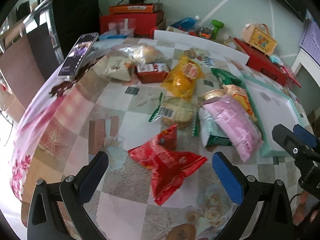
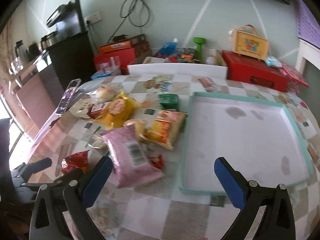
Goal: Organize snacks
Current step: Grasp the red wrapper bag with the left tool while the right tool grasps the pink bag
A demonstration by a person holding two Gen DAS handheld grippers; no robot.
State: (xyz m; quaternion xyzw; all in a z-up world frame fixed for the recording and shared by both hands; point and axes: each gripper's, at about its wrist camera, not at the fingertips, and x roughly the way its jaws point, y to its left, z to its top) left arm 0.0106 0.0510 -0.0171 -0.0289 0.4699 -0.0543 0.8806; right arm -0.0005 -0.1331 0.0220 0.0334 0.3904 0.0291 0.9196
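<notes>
Several snack packs lie scattered on the patterned table. A red bag (image 1: 168,160) lies between the spread fingers of my left gripper (image 1: 160,172), which is open above it. Behind it lie a pink bag (image 1: 234,124), a green-white pack (image 1: 212,130), a yellow bag (image 1: 183,76) and a red box (image 1: 153,72). My right gripper (image 2: 163,178) is open with nothing in it, near the front left corner of a mint-rimmed white tray (image 2: 298,128). The pink bag (image 2: 130,156) lies just left of the tray, by an orange-yellow bag (image 2: 166,128).
A phone (image 1: 79,56) leans at the table's far left. Red boxes (image 2: 254,70), a yellow carton (image 2: 251,46), a green bottle (image 2: 198,48) and a white board (image 2: 178,69) crowd the far edge. The table's left edge drops off near a dark cabinet (image 2: 70,56).
</notes>
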